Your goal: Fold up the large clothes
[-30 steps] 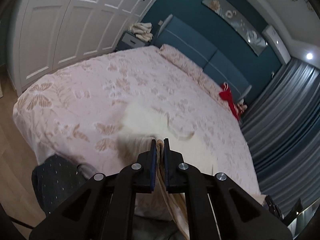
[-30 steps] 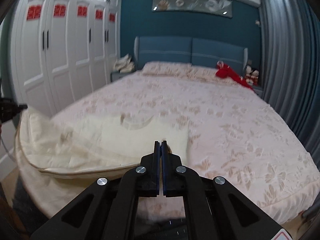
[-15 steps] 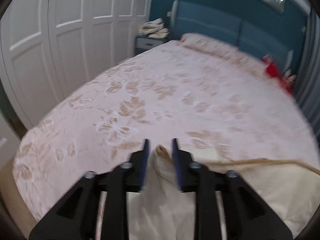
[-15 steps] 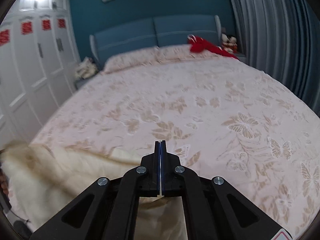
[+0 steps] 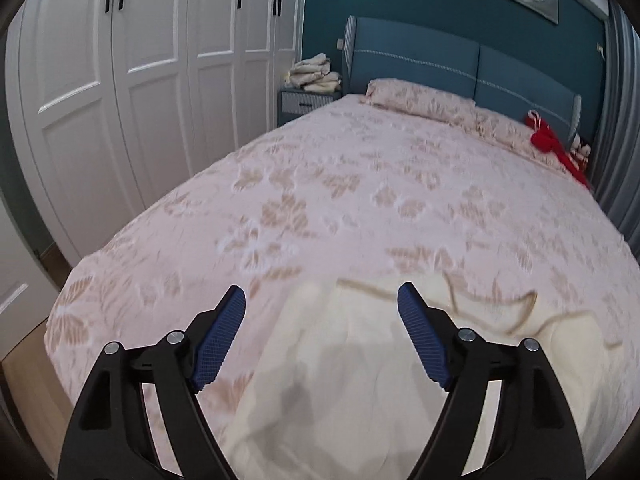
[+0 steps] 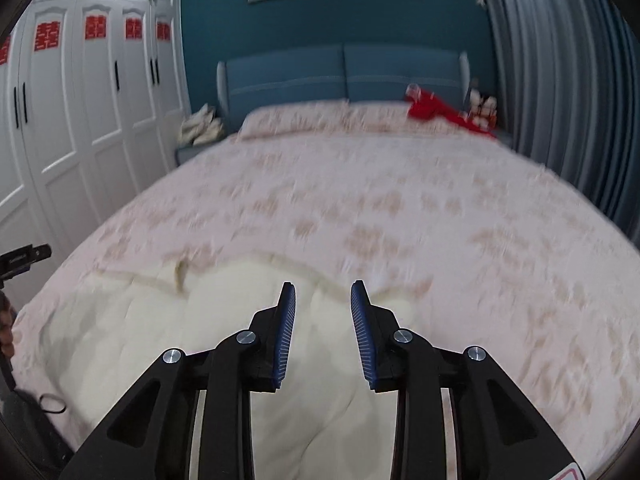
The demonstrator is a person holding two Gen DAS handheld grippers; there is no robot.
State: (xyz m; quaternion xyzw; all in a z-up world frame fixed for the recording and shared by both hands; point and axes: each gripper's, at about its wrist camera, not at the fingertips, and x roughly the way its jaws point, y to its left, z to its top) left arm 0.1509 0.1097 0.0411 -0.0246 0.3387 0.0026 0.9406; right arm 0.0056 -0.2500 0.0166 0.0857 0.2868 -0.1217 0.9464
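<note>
A cream garment with tan trim (image 5: 360, 380) lies spread on the near end of the bed, also in the right wrist view (image 6: 168, 328). My left gripper (image 5: 322, 300) is open wide just above the garment's left part, holding nothing. My right gripper (image 6: 323, 292) is open above the garment's right part near its far trimmed edge, holding nothing. The garment's near edge is hidden below both grippers.
The bed (image 5: 340, 184) has a pink floral cover, pillows (image 5: 420, 100) and a red item (image 5: 552, 144) by the blue headboard. White wardrobes (image 5: 140, 80) line the left. A nightstand with folded cloth (image 5: 312, 76) stands beside the headboard. Grey curtains (image 6: 560, 100) hang on the right.
Both grippers held the garment's edge shut, carried it over the bed, then opened and let it go. The garment now lies flat on the bed.
</note>
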